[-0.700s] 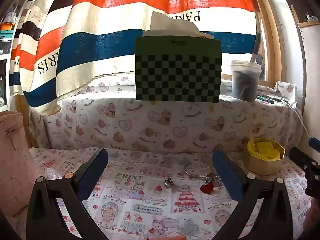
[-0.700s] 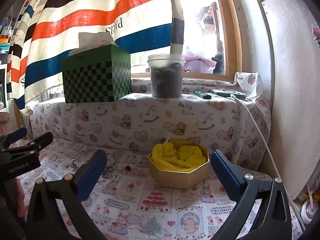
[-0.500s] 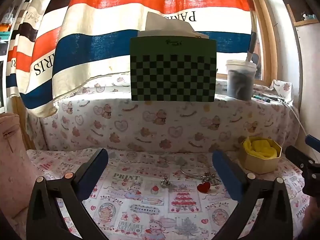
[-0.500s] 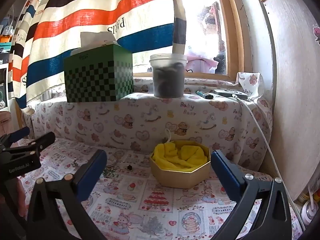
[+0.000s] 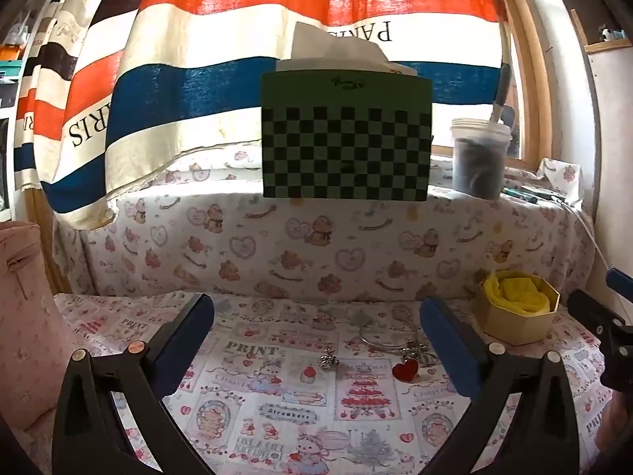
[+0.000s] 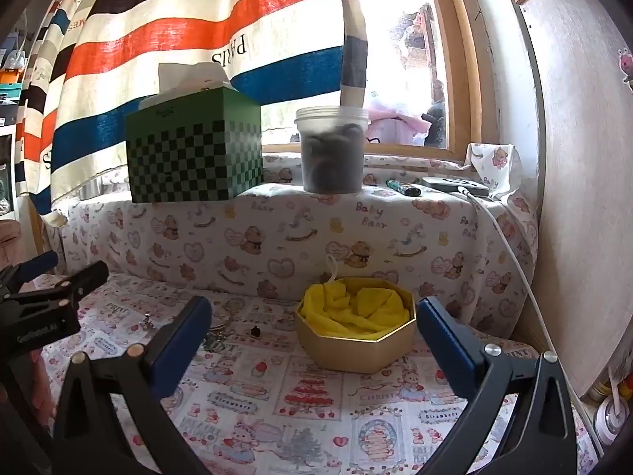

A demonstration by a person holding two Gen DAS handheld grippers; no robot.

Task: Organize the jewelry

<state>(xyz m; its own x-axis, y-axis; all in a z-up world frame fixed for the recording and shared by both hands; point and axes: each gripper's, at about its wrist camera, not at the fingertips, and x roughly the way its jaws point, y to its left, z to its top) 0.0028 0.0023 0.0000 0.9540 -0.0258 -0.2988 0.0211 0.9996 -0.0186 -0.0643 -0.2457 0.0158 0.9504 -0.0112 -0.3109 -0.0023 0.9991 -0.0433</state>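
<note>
My left tongs (image 5: pixel 316 340) and right tongs (image 6: pixel 312 336) gape empty, and ahead between the left blades the small red heart charm (image 5: pixel 405 368) could slip my wide pads before reaching the yellow-lined gold octagonal box (image 6: pixel 356 326).

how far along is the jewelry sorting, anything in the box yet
Nothing looks done yet: the gold octagonal box shows only its yellow cloth. Nothing is in hand either; the left tool and right tool are both open and empty. Still left on the printed cloth: the red heart charm, the silver bangle and the small silver charm.
</note>
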